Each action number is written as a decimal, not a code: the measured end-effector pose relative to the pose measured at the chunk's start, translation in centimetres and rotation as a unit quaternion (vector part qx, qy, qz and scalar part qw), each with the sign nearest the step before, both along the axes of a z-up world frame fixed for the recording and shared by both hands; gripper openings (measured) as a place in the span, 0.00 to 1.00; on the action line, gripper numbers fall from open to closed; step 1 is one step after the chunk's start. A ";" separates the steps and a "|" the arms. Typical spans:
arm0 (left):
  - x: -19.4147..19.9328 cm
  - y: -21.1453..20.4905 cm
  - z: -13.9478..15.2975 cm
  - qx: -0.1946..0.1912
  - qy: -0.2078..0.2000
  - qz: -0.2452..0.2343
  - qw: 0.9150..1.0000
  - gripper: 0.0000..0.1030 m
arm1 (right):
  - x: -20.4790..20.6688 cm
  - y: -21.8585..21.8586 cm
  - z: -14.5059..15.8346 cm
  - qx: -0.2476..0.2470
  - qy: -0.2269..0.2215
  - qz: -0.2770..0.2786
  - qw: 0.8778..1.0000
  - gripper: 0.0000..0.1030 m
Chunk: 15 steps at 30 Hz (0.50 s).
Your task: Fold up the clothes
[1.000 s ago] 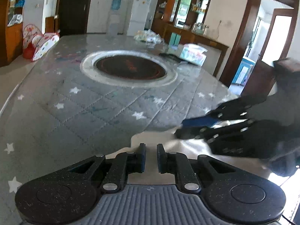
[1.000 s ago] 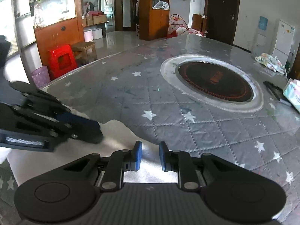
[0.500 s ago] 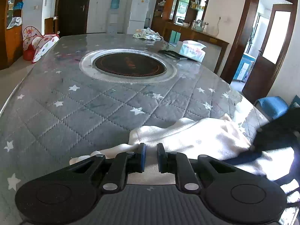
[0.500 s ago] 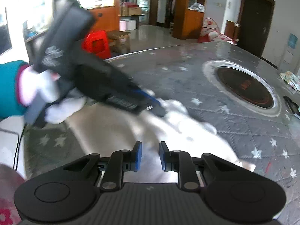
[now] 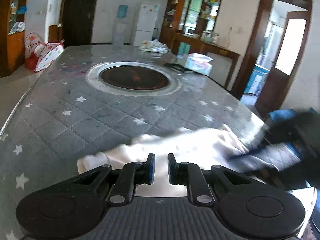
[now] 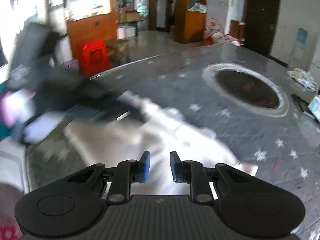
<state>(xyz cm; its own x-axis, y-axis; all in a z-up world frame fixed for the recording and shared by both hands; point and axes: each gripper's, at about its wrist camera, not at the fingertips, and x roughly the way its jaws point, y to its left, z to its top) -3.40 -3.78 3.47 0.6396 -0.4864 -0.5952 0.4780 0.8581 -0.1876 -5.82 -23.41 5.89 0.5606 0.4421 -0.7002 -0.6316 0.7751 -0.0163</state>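
Lying crumpled near the front edge of a grey quilted tabletop [image 5: 84, 120] printed with white stars, a white garment [image 5: 180, 148] stretches across the lower middle of both wrist views, blurred by motion. In the left wrist view, the left gripper [image 5: 161, 169] fills the bottom of the picture, its two black fingers tipped with blue pads. A narrow gap shows between the pads, with the white cloth visible through it; whether the pads are pinching a fold of the garment cannot be told. To the right in the same view, the right gripper [image 5: 266, 158] appears as a dark, smeared shape with blue tips reaching onto the right end of the garment.

In the right wrist view, the right gripper sits at the bottom, its blue pads likewise a narrow gap apart over the white cloth, and again a grasp cannot be confirmed. At the left of that view the left gripper shows as a large black blur over the far end of the garment, with a white-gloved hand [image 6: 14, 108] and a teal sleeve [image 6: 3, 92] behind it.

Farther back on the tabletop lies a round dark inset ringed in silver [image 5: 136, 79], with a tissue pack [image 5: 198, 64] and a bundle of patterned cloth [image 5: 155, 47] beyond. Wooden cabinets, a white fridge [image 5: 147, 23] and dark doors line the room.
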 end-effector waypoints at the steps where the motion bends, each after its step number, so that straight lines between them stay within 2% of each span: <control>1: -0.8 0.0 0.0 0.001 0.000 -0.007 1.000 0.14 | 0.9 0.1 0.0 0.000 -0.002 -0.008 1.000 0.19; 5: -3.2 -0.3 -0.7 0.002 0.011 -0.029 1.000 0.14 | 4.1 1.2 -1.0 0.007 0.007 -0.022 1.000 0.19; 10: -4.3 0.4 -1.5 -0.010 0.025 -0.022 0.999 0.15 | 7.3 3.0 -3.2 -0.004 0.019 -0.034 0.999 0.19; 15: -4.6 1.6 -1.5 -0.027 0.034 -0.012 0.999 0.15 | 7.8 3.4 -3.3 -0.008 0.008 -0.049 0.999 0.20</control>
<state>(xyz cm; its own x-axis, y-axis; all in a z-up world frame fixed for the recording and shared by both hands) -8.02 -2.15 2.02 0.5867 -0.5336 -0.6092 0.4820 0.8346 -0.2668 1.94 -20.03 2.59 0.5897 0.3732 -0.7162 -0.5523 0.8334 -0.0204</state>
